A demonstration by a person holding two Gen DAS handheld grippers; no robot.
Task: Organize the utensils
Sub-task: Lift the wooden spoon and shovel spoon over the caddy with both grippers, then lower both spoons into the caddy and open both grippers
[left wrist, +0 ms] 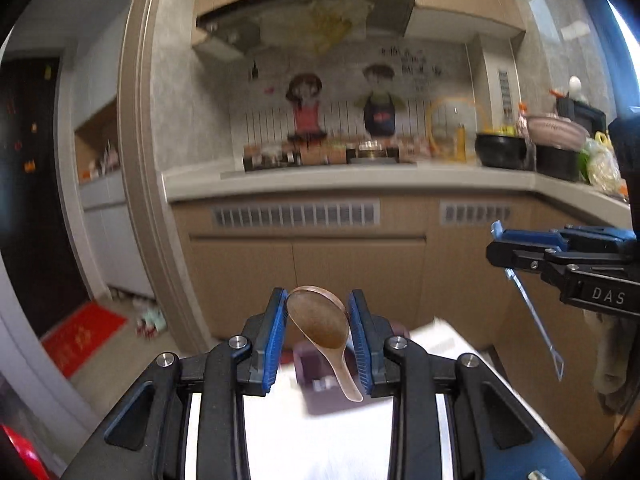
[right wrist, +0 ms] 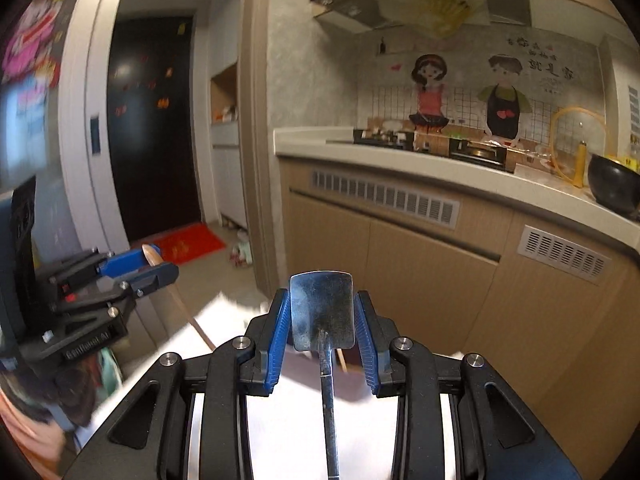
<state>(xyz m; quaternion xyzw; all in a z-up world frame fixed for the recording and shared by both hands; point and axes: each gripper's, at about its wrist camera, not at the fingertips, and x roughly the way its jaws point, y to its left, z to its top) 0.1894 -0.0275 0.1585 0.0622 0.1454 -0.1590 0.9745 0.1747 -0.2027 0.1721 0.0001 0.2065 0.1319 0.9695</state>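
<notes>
The right gripper [right wrist: 322, 320] holds a metal spatula [right wrist: 322, 310] by its flat blade, squeezed between the two blue pads, with the thin handle hanging down below the jaws. The left gripper [left wrist: 318, 330] pinches a small wooden spoon [left wrist: 320, 322] by its bowl, with the short handle pointing down.
</notes>
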